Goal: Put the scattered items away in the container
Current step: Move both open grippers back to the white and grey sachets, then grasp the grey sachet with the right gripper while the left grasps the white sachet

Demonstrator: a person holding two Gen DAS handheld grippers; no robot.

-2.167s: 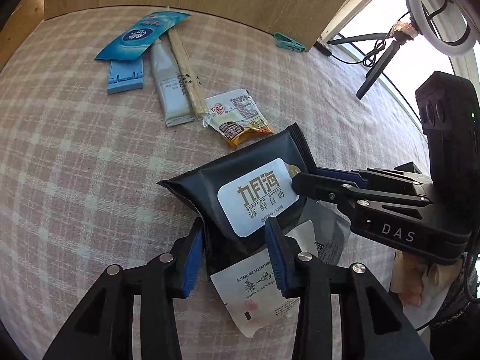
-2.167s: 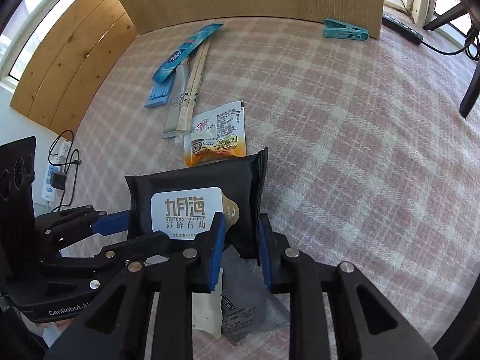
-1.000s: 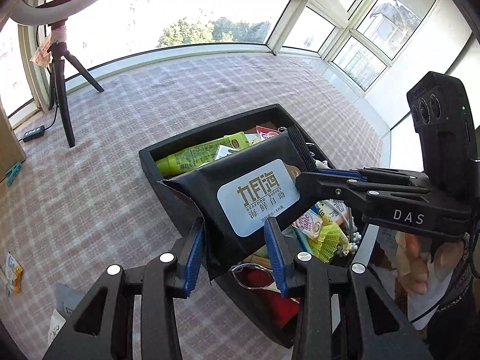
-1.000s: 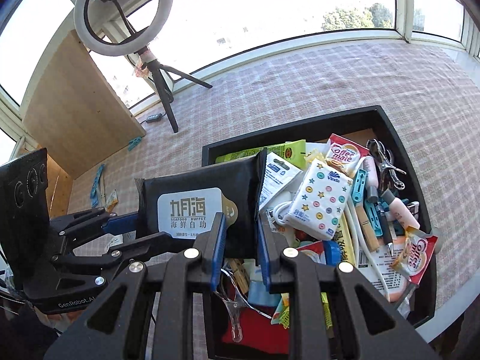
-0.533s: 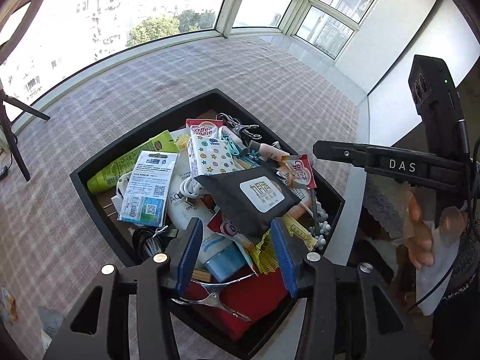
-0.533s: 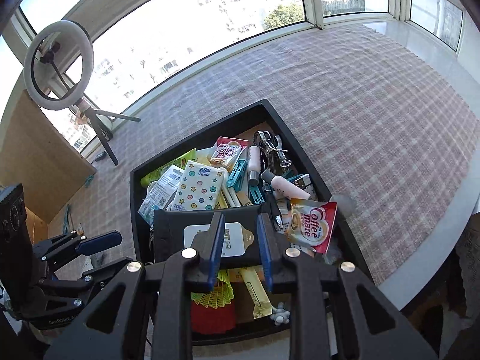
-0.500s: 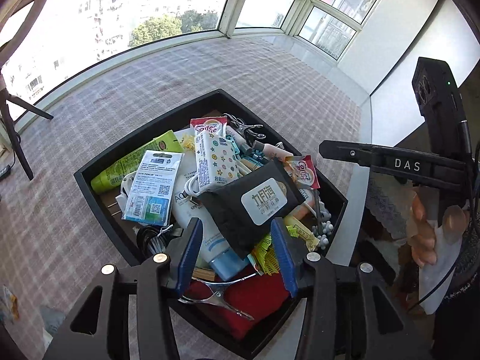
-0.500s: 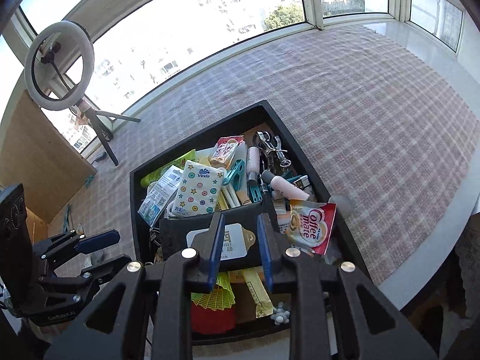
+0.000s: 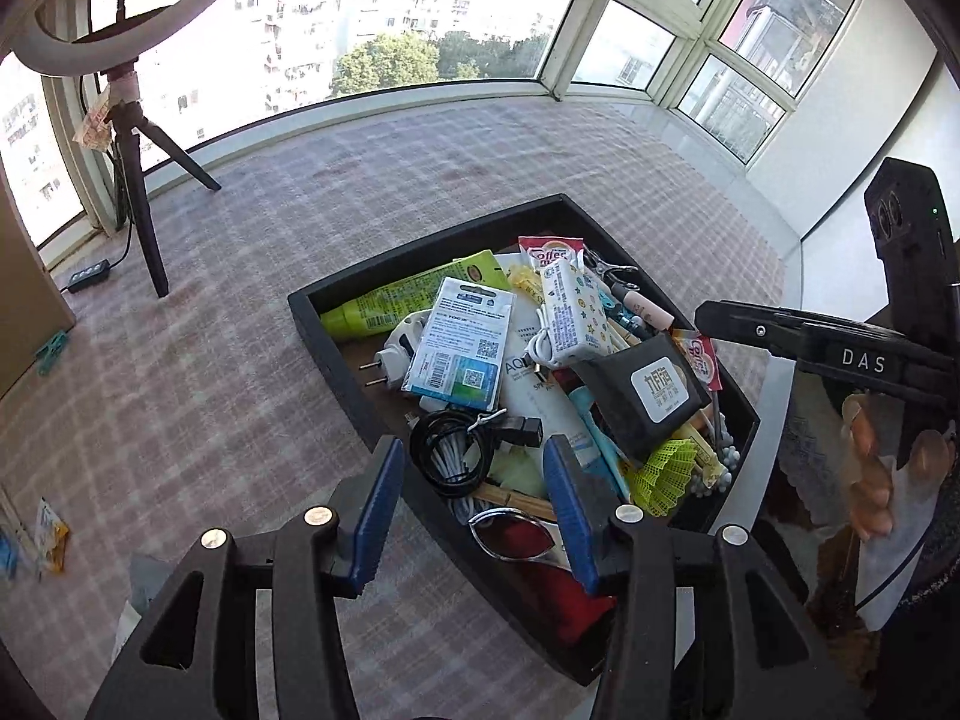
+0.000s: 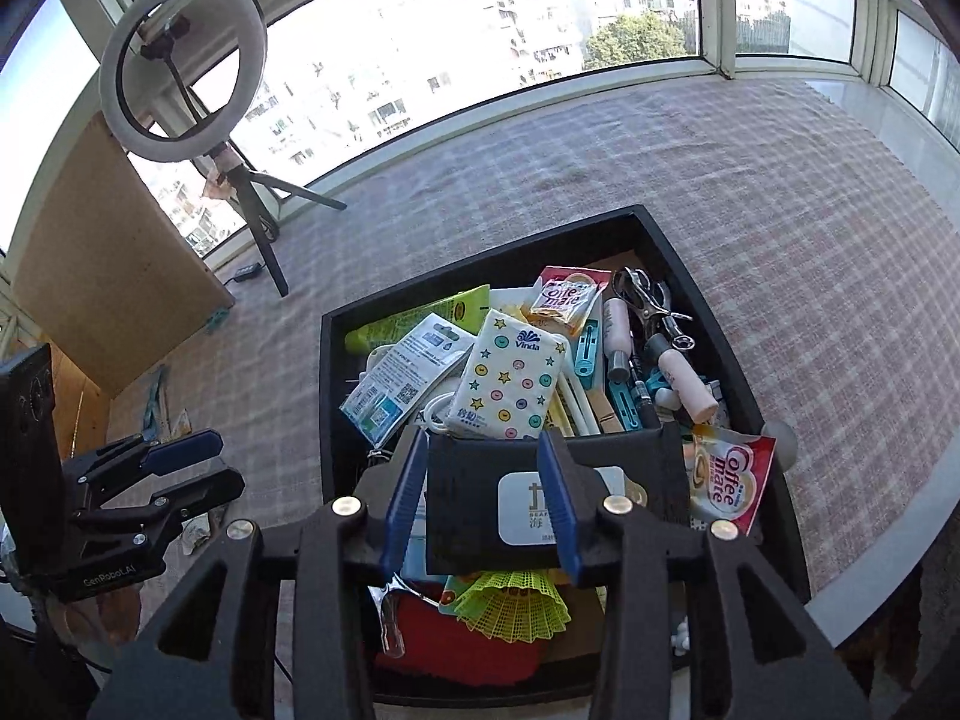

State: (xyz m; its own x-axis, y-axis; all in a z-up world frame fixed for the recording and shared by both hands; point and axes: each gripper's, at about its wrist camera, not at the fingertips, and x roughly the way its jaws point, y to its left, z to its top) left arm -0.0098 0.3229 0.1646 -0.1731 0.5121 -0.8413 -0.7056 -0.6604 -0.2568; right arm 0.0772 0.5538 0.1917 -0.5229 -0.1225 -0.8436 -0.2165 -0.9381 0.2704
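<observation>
the black wipes pack (image 9: 651, 391) has just dropped from both tools into the black container (image 9: 336, 330); left tool (image 9: 468, 483) and right tool (image 10: 483, 501) released, free for the bench's remaining scattered items.

A: How does the left tool (image 9: 468, 498) stand?

B: Its 2 blue-padded fingers (image 9: 375, 510) are spread wide with nothing between them. From the right wrist camera the same left tool (image 10: 192, 468) shows at the far left, its fingers parted and pointing to the right.

A: And the right tool (image 10: 483, 504)?

B: Its 2 fingers (image 10: 405, 498) are also spread apart and grip nothing. From the left wrist camera the right tool (image 9: 714, 312) reaches in from the right edge, seen side-on, so its gap cannot be read there.

A: Any hand showing?

B: Yes, the right hand (image 9: 882, 468) wraps the handle below that tool, fingers curled.
</observation>
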